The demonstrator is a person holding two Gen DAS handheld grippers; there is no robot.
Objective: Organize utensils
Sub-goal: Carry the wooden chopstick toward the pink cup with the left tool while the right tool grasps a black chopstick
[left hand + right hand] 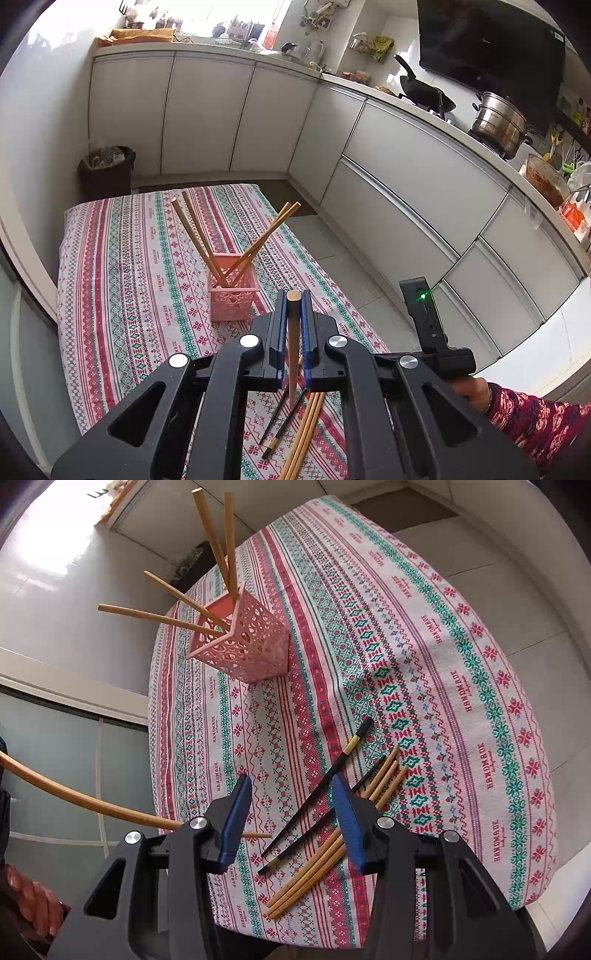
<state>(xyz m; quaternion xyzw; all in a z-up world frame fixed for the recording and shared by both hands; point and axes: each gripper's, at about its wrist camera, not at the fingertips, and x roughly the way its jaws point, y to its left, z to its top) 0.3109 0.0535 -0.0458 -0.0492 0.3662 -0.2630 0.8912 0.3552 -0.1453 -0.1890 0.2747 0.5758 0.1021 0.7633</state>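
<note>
My left gripper [294, 301] is shut on a wooden chopstick [293, 347], held above the table, its tip pointing down. The same chopstick shows in the right wrist view [74, 797], coming in from the left. A pink lattice holder [232, 291] stands on the patterned tablecloth [122, 280] ahead of the left gripper, with several wooden chopsticks [199, 236] leaning in it; the holder also shows in the right wrist view [243, 642]. My right gripper [291, 794] is open and empty above loose wooden chopsticks [332, 853] and two black chopsticks [317, 801] lying on the cloth.
White kitchen cabinets [406, 177] run along the right, their counter holding a wok [421, 88] and a steel pot [502, 122]. A dark bin [107, 170] stands beyond the table's far left corner. The tiled floor [332, 258] lies to the table's right.
</note>
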